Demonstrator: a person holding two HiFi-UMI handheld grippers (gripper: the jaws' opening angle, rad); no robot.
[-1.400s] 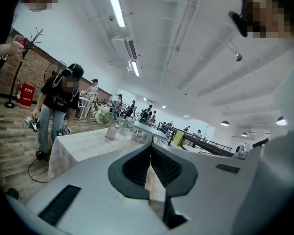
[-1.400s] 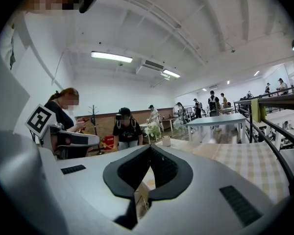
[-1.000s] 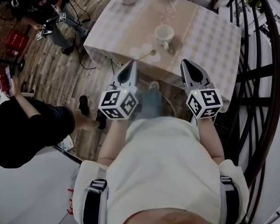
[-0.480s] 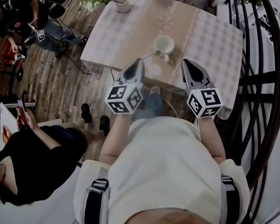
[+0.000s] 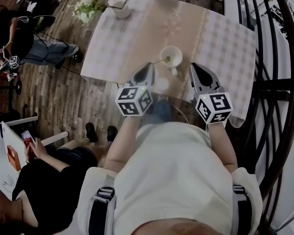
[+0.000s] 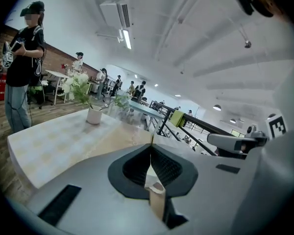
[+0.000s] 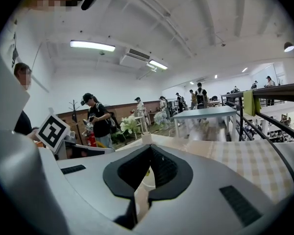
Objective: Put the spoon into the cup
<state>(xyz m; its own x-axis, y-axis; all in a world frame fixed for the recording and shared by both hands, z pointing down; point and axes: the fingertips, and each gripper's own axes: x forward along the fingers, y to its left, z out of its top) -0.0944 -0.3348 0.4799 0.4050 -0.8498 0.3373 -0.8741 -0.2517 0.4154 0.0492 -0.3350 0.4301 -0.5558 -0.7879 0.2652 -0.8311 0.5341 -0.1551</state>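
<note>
A white cup (image 5: pixel 172 54) stands near the front edge of the checked table (image 5: pixel 132 33). My left gripper (image 5: pixel 149 65) is shut on the handle of a thin golden spoon (image 5: pixel 160 61). The spoon reaches right and forward, and its bowl sits over the cup's rim on the left side. In the left gripper view the handle (image 6: pixel 152 137) shows as a thin line past the closed left gripper (image 6: pixel 151 147). My right gripper (image 5: pixel 193 65) hovers shut and empty just right of the cup. Through the right gripper (image 7: pixel 149 149) a sliver of the white cup (image 7: pixel 146 184) shows.
A white vase (image 5: pixel 121 10) with flowers stands at the table's far left corner. A dark metal railing (image 5: pixel 279 58) curves along the right. A seated person (image 5: pixel 49 175) and a standing person (image 5: pixel 24 43) are on the wooden floor at the left.
Both grippers have come forward over the table's front edge. The spoon travelled with the left gripper, and its bowl went from short of the cup to over the cup's rim.
</note>
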